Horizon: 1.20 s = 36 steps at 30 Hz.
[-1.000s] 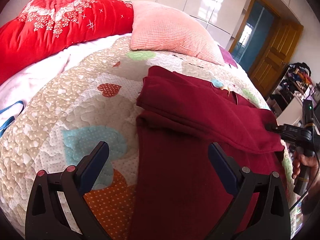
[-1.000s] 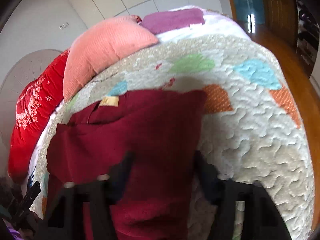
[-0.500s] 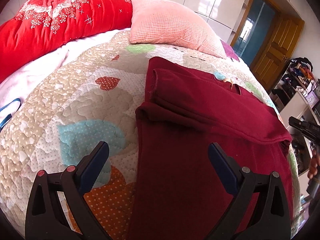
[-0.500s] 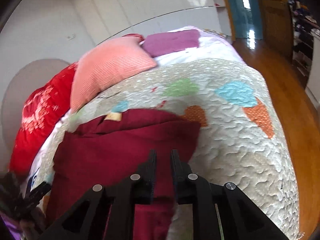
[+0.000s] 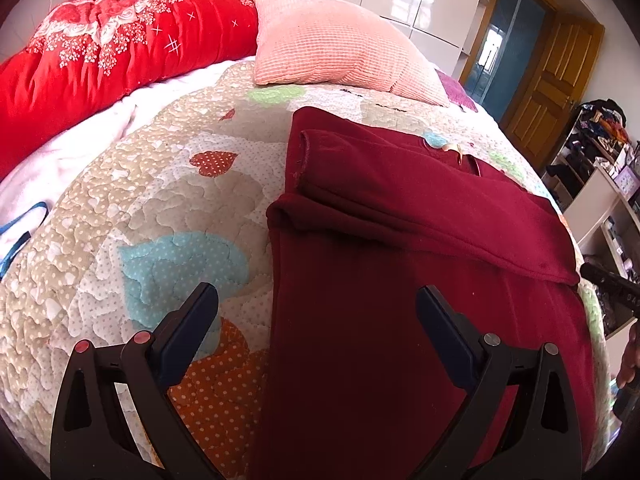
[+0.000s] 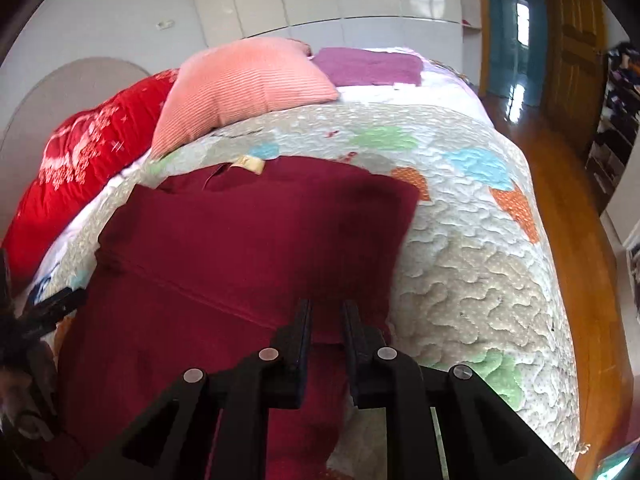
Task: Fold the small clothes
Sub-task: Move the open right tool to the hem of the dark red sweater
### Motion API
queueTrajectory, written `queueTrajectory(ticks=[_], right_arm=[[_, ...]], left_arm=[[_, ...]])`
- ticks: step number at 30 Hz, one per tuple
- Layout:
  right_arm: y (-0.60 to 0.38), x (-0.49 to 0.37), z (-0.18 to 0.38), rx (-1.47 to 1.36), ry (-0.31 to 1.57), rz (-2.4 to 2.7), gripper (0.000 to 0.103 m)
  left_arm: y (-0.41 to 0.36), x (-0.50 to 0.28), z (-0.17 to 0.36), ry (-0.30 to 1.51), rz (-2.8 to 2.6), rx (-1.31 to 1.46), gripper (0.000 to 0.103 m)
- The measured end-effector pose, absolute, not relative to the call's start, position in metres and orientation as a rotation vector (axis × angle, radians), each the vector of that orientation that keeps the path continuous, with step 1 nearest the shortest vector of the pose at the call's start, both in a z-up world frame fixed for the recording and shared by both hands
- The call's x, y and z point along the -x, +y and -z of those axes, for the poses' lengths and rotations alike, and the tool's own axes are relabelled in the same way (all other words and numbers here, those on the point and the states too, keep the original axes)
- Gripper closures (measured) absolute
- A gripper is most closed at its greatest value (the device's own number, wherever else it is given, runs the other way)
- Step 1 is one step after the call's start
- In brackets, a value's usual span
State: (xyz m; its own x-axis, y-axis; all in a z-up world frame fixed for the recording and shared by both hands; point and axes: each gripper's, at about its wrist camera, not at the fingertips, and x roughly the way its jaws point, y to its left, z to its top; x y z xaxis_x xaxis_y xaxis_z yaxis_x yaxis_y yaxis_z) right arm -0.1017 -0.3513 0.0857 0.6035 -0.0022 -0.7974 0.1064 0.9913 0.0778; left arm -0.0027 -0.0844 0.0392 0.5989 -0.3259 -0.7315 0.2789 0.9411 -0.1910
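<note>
The left gripper hangs with its jaws spread wide, straddling the near-left edge of the dark red garment, which lies partly folded on the quilted heart-patterned bedspread below the pink pillow. The right gripper is nearly clenched above the cloth near the garment's right edge, though whether any fabric is pinched cannot be told. To fold cleanly, each gripper should probably catch a bottom corner, then lift both evenly toward the collar.

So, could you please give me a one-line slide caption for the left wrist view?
Open left hand-held gripper poised over a partly folded dark red garment on a patchwork quilt.
</note>
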Motion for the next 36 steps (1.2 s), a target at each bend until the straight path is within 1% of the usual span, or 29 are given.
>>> queueTrajectory(ticks=[1,3,8,10,12,13,19,21,23,29,36], right_arm=[[-0.353,0.096,-0.072,-0.124,0.970,0.083,0.089],[-0.361,0.099,-0.065,-0.201,0.955,0.077,0.088],[-0.355,0.135,-0.099,-0.260,0.888,0.049,0.085],[-0.351,0.158,-0.113,-0.255,0.842,0.035,0.077],[-0.350,0.184,-0.126,-0.274,0.791,0.014,0.056],[-0.349,0.200,-0.131,-0.286,0.767,-0.004,0.054],[-0.342,0.267,-0.130,-0.352,0.777,-0.104,0.053],[-0.337,0.280,-0.121,-0.375,0.795,-0.124,0.047],[-0.331,0.286,-0.108,-0.389,0.822,-0.133,0.044],[-0.324,0.300,-0.080,-0.438,0.844,-0.161,0.044],[-0.320,0.312,-0.074,-0.425,0.841,-0.165,0.044]], left_arm=[[-0.085,0.004,-0.039,0.860,0.347,0.052,0.003],[-0.086,0.009,-0.041,0.856,0.347,0.045,0.004],[-0.084,0.028,-0.049,0.831,0.341,0.006,0.004],[-0.084,0.034,-0.052,0.828,0.337,-0.001,0.004],[-0.082,0.043,-0.055,0.822,0.335,-0.002,0.003],[-0.080,0.047,-0.057,0.819,0.331,-0.002,0.004],[-0.067,0.071,-0.068,0.797,0.294,0.007,0.004],[-0.062,0.079,-0.071,0.794,0.291,0.008,0.004],[-0.057,0.089,-0.073,0.786,0.280,0.004,0.004],[-0.044,0.116,-0.069,0.797,0.266,-0.017,0.004],[-0.033,0.134,-0.052,0.860,0.292,0.026,0.004]])
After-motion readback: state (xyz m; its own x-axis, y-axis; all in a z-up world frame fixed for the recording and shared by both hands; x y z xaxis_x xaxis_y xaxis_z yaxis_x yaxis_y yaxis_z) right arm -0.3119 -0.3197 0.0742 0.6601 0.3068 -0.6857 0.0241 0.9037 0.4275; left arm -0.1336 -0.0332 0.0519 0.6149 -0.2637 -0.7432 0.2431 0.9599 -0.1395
